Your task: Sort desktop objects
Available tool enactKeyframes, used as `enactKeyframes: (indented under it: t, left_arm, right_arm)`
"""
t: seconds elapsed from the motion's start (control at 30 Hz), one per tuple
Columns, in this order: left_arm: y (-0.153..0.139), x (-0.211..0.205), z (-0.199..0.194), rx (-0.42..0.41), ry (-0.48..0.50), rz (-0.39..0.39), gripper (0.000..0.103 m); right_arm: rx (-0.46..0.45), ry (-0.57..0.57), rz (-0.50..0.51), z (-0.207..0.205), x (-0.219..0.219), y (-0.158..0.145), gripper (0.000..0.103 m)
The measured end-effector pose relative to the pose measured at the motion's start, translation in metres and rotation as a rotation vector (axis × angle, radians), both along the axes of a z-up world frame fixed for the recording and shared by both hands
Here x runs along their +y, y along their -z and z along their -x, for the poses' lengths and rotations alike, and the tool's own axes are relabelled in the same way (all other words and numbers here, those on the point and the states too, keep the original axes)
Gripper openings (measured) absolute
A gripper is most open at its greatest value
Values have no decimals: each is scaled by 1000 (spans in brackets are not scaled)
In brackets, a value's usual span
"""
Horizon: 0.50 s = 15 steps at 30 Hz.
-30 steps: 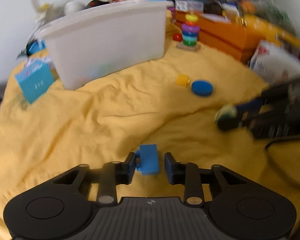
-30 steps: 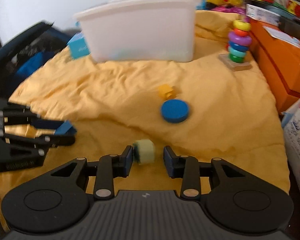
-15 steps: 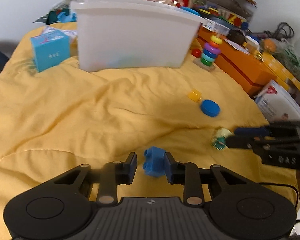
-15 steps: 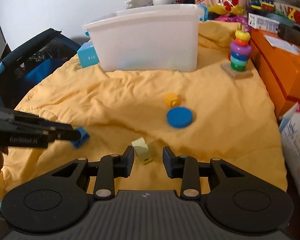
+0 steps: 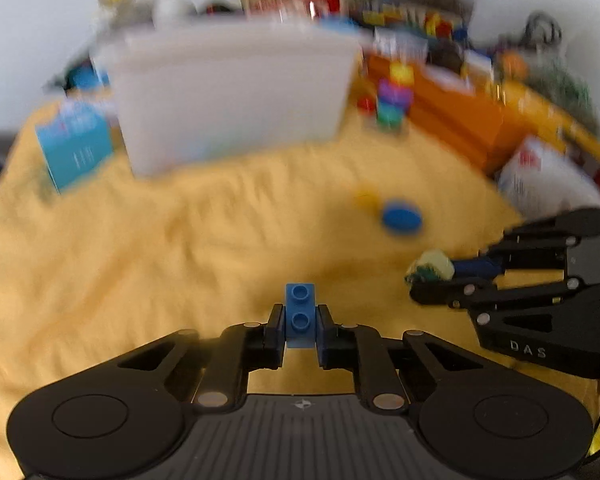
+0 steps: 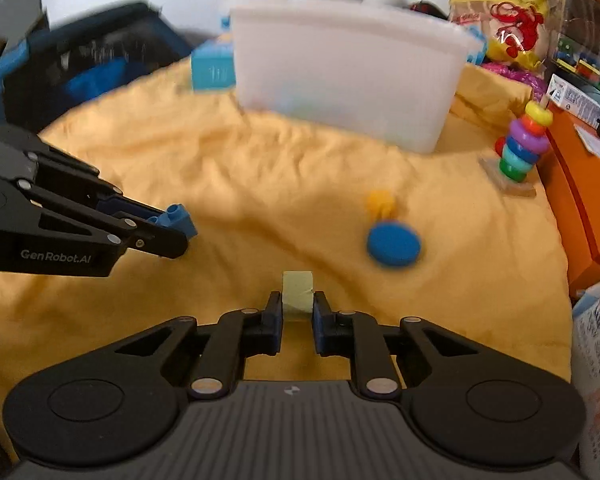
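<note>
Nearest you, your left gripper (image 5: 299, 322) has just closed on the blue brick (image 5: 299, 314), and your right gripper (image 6: 296, 308) has just closed on the pale green block (image 6: 297, 290) — both pieces pinched at their near ends only. Lift abruptly and either could pivot out and drop onto the yellow cloth (image 6: 228, 184). The brick's long axis runs straight ahead, studs upward (the block's seems likewise, though blurred). Farther off, the blue disc (image 6: 393, 243) lies before the white bin (image 6: 344, 80).

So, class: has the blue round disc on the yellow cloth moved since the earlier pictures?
No. The blue disc lies just below the small yellow piece on the yellow cloth, as before; only the cameras shifted.
</note>
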<state>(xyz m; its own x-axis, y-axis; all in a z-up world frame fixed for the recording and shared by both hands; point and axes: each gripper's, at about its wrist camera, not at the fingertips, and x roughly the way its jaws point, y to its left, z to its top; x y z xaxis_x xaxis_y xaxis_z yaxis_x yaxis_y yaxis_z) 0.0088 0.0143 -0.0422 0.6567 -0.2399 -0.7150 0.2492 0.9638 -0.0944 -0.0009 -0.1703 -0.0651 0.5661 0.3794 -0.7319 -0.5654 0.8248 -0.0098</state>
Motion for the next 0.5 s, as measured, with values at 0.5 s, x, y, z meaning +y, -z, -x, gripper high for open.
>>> enactKeyframes:
  t: [0.5]
  left_arm:
    - [-156,30,-137,-398,-178,-13,17]
  right_arm:
    - [-347,168,-229,-148,31,-164,17]
